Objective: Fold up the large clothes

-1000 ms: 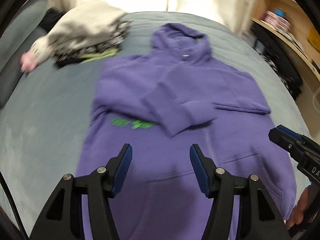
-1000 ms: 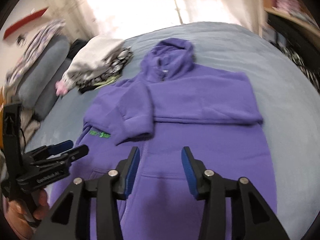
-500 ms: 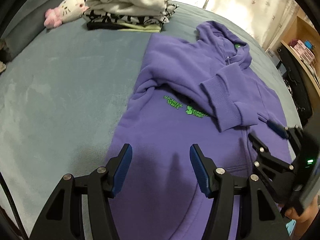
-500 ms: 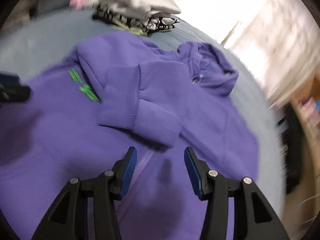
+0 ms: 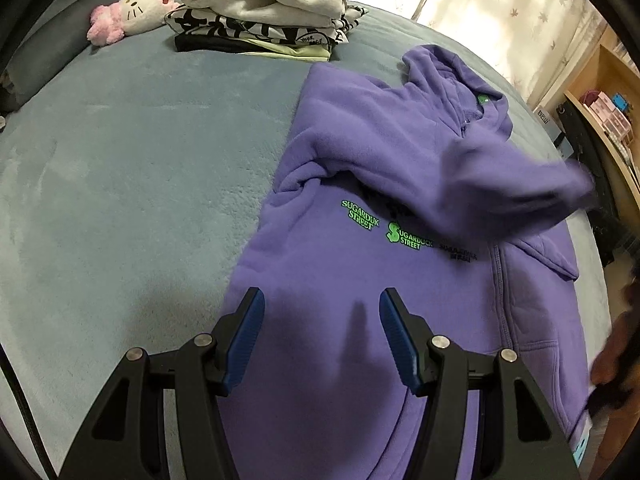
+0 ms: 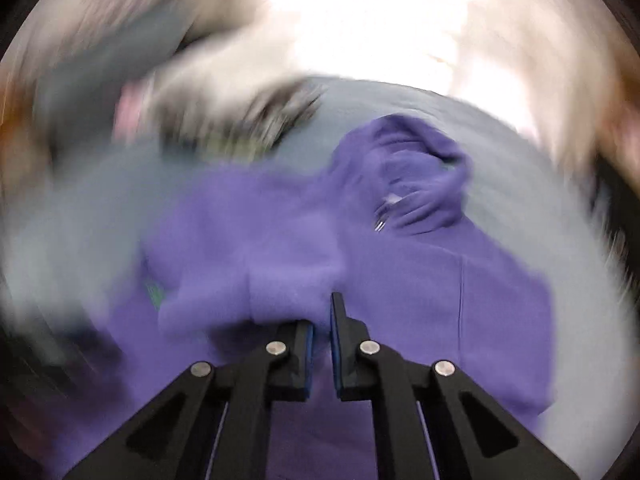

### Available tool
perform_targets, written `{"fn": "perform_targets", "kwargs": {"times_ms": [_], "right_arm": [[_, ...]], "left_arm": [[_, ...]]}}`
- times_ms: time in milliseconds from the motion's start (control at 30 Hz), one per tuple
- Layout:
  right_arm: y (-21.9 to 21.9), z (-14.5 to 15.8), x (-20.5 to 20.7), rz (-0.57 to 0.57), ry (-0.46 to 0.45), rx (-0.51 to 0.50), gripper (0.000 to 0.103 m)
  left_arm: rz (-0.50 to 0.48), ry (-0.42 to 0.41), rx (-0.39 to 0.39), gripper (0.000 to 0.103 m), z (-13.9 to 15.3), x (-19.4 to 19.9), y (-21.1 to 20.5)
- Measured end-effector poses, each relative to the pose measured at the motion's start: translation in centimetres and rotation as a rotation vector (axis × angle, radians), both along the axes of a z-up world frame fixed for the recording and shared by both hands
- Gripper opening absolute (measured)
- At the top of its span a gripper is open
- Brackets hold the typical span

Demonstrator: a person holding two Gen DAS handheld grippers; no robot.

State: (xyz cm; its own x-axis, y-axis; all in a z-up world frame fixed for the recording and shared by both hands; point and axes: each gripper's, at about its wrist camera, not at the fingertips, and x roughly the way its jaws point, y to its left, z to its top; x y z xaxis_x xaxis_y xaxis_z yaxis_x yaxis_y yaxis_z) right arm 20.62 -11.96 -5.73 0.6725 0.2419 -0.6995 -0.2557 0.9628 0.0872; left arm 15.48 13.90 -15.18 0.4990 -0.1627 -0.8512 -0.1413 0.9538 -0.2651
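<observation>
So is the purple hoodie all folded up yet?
Not yet. The purple hoodie lies mostly spread on the bed; only its sleeve crosses the chest.

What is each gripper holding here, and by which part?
The right gripper is shut on the purple hoodie's sleeve, near the cuff end. The left gripper is open over the hoodie, holding nothing.

Hoodie point(image 5: 360, 280) on bed point(image 5: 120, 180), folded stack point(image 5: 264, 12) behind.

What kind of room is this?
Most likely a bedroom: a grey plush bed cover with a purple hoodie spread on it, a white and pink plush toy, and pale patterned curtains.
</observation>
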Motion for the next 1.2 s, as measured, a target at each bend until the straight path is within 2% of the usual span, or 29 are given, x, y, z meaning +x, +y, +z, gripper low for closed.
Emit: {"fn": "perform_targets", "kwargs": {"times_ms": [67,100,133,167,200,233,267,333,500,633,700,767,967,1100,1200], "right_arm": [[-5.3,-0.3,1.0,-0.167,0.065,0.255,0.007],[-7.6,-1.6,1.4,-0.249,0.127,0.351,0.008],[-9.5,-3.5,1.9,-0.314,0.213,0.402,0.012],[-10.4,-5.0,2.2,-0.342,0.290,0.408,0.016],[-11.2,-6.7,2.5,-0.367,0.373,0.403,0.025],[-11.9,-8.1,2.3,-0.381,0.428,0.398,0.030],[-12.3,-8.8,1.9,-0.380,0.445,0.384,0.031],[-12.8,-9.1,1.0,-0.361,0.438,0.343,0.031],[-14.6,-7.8,0.9,-0.382,0.382,0.373,0.032],[-15.8,-6.7,3.2,-0.404,0.325,0.331,0.034],[-16.4,-6.8,4.5,-0.411,0.315,0.303,0.038],[-16.8,-7.4,5.7,-0.413,0.324,0.291,0.044],[-17.0,-8.5,8.8,-0.365,0.315,0.261,0.046],[-16.8,-9.6,10.8,-0.319,0.324,0.278,0.062],[-16.1,-9.7,11.4,-0.291,0.291,0.255,0.063]], "left_arm": [[0.000,0.002,-0.012,0.058,0.0,0.0,0.0],[-0.004,0.001,-0.021,0.058,0.0,0.0,-0.1],[-0.010,0.002,-0.024,0.058,0.0,0.0,-0.3],[-0.015,0.002,-0.024,0.058,0.0,0.0,-0.4],[-0.024,0.001,-0.023,0.058,0.0,0.1,-0.6],[-0.036,-0.003,-0.019,0.058,0.1,0.2,-0.8],[-0.045,-0.007,-0.014,0.058,0.2,0.2,-1.0],[-0.059,-0.012,-0.002,0.058,0.3,0.4,-1.3],[-0.080,-0.009,0.003,0.058,0.5,2.3,-1.6],[-0.091,-0.050,0.039,0.059,1.7,4.6,-1.4],[-0.103,-0.057,0.047,0.063,2.1,6.9,-1.2],[-0.092,-0.043,0.036,0.066,2.1,9.2,-0.8],[-0.074,0.028,-0.001,0.066,0.1,15.6,0.5],[-0.095,0.107,-0.065,0.067,-2.2,18.0,0.4],[-0.091,0.113,-0.068,0.065,-3.1,19.0,0.0]]}}
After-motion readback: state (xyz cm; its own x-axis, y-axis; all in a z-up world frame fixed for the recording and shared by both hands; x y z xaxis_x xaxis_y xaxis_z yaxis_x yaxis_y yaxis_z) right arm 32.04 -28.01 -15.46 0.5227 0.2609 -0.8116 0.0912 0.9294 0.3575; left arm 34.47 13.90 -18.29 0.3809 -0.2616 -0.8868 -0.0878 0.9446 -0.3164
